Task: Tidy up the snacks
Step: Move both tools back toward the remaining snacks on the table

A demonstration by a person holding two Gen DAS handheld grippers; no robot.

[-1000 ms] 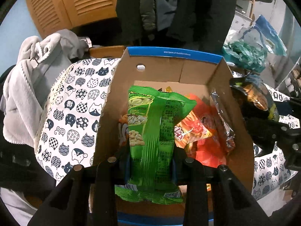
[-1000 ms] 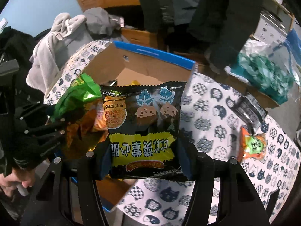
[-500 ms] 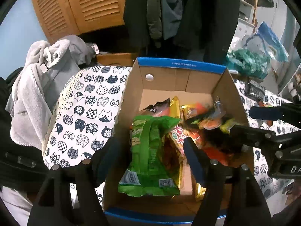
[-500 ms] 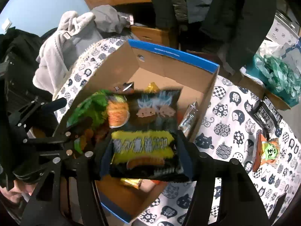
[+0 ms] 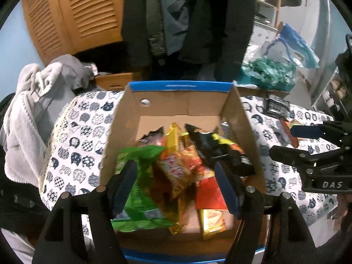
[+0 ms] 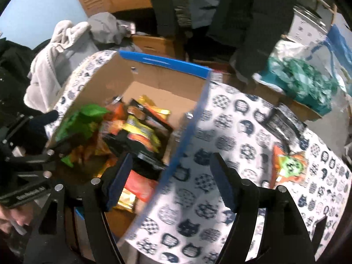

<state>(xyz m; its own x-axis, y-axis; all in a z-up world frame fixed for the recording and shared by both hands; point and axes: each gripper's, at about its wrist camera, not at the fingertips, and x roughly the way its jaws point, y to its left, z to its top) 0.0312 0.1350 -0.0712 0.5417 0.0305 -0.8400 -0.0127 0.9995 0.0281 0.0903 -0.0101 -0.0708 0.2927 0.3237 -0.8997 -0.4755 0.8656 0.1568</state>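
Observation:
A cardboard box point(image 5: 180, 105) with blue rims stands on the cat-print tablecloth and holds several snack packs. The green pack point(image 5: 138, 189) lies at its left, the black and yellow pack point(image 5: 222, 151) at its right; the same black pack shows in the right wrist view point(image 6: 140, 136). My left gripper point(image 5: 176, 189) is open and empty above the box's near side. My right gripper point(image 6: 169, 180) is open and empty over the box's right wall point(image 6: 187, 132); it also shows at the right of the left wrist view point(image 5: 308, 145).
An orange and green snack point(image 6: 288, 165) and a black pack point(image 6: 283, 118) lie on the tablecloth point(image 6: 231, 136) right of the box. A grey robe point(image 5: 33, 110) hangs at the left. A teal bag point(image 5: 268, 74) and hanging coats point(image 5: 187, 17) stand behind.
Both grippers opened and let go: the green pack and the black pack dropped into the box. Both grippers then drew back, the right one shifting right over the box wall.

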